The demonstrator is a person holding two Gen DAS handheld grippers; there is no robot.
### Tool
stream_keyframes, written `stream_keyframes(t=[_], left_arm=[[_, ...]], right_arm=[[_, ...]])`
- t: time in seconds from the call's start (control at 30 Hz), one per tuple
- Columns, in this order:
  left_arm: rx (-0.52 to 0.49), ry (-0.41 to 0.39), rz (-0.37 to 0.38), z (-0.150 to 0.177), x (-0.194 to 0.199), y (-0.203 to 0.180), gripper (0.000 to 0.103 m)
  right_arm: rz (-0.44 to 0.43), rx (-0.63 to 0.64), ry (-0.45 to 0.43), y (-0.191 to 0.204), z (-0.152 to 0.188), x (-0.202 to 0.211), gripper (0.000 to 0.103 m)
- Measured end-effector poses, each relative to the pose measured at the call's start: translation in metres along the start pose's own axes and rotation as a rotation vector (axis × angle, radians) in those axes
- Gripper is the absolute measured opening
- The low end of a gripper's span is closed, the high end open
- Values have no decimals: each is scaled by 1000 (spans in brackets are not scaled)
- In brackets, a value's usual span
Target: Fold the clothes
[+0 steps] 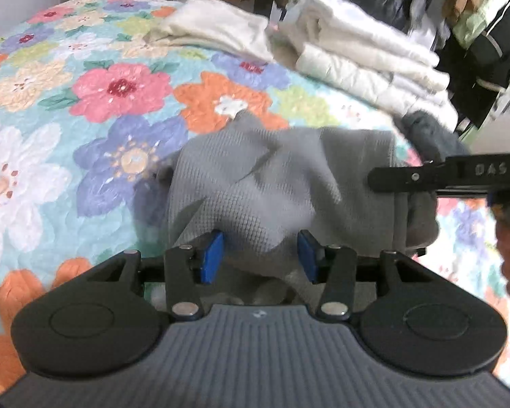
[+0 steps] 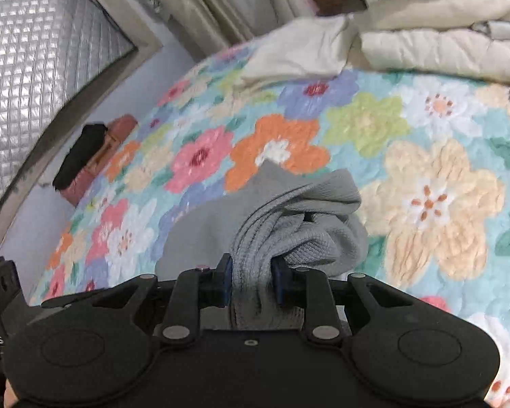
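Observation:
A grey waffle-knit garment (image 1: 275, 183) hangs bunched above the flowered bedspread (image 1: 85, 108). My left gripper (image 1: 261, 255) has its blue pads apart with grey cloth draped between them; whether they pinch it is unclear. My right gripper (image 2: 251, 280) is shut on a thick bunch of the same grey garment (image 2: 289, 224), holding it up off the bed. The right gripper's black finger (image 1: 425, 178) shows in the left wrist view at the garment's right edge.
Folded cream and white bedding (image 1: 367, 51) and a cream pillow (image 1: 217, 27) lie at the far side of the bed. A dark garment (image 1: 428, 132) lies by the bedding. Clothes hang at the back right (image 1: 476, 17). A wall and a brown-black object (image 2: 91, 156) are on the left.

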State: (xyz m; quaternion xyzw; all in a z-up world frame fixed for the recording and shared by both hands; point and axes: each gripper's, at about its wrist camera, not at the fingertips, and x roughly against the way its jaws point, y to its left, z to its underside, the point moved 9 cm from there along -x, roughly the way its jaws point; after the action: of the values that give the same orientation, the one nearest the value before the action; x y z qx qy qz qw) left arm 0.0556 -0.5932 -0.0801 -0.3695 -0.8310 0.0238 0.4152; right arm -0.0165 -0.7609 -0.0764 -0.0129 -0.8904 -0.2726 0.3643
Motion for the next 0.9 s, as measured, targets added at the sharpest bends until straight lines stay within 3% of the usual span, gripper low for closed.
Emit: stream_keyframes(t=[0.07,0.17,0.23,0.33,0.4,0.47,0.5,0.53,0.6,0.7,0.77,0.9], left_arm=[[-17,-28,59,-5,4,-11,49],[-123,-149,87,-6,20,-34,50],[-211,-251,57,-5,30,-50,64],[-327,-208,94,9,28,-78,70],[-376,-194,65,18,23,-86,74],[-409,-183,6,25,13,-86,64],[-378,-158,-10,26,9,-82,43],[-316,-125,11,26,5,-76,30],[-216,-75,37,24,0,-64,17],[-155,-64,-18,16,-4,-43,15],[-125,-87,-75,10,-7,-24,15],[95,-80,19,-4,-5,12,15]], right_arm=[[23,25,-23,5,-5,7,28],[5,63,-42,17,-13,18,27],[-32,73,-49,25,-17,25,27],[-52,90,-50,46,-12,32,27],[-45,125,-45,57,-9,34,27],[-48,136,-43,63,-7,37,27],[-46,134,-45,63,-6,38,27],[-36,128,-47,61,-6,39,27],[35,119,-55,51,-4,38,33],[177,110,-110,29,-2,39,46],[211,90,-140,16,2,43,49],[222,25,-153,-10,15,54,52]])
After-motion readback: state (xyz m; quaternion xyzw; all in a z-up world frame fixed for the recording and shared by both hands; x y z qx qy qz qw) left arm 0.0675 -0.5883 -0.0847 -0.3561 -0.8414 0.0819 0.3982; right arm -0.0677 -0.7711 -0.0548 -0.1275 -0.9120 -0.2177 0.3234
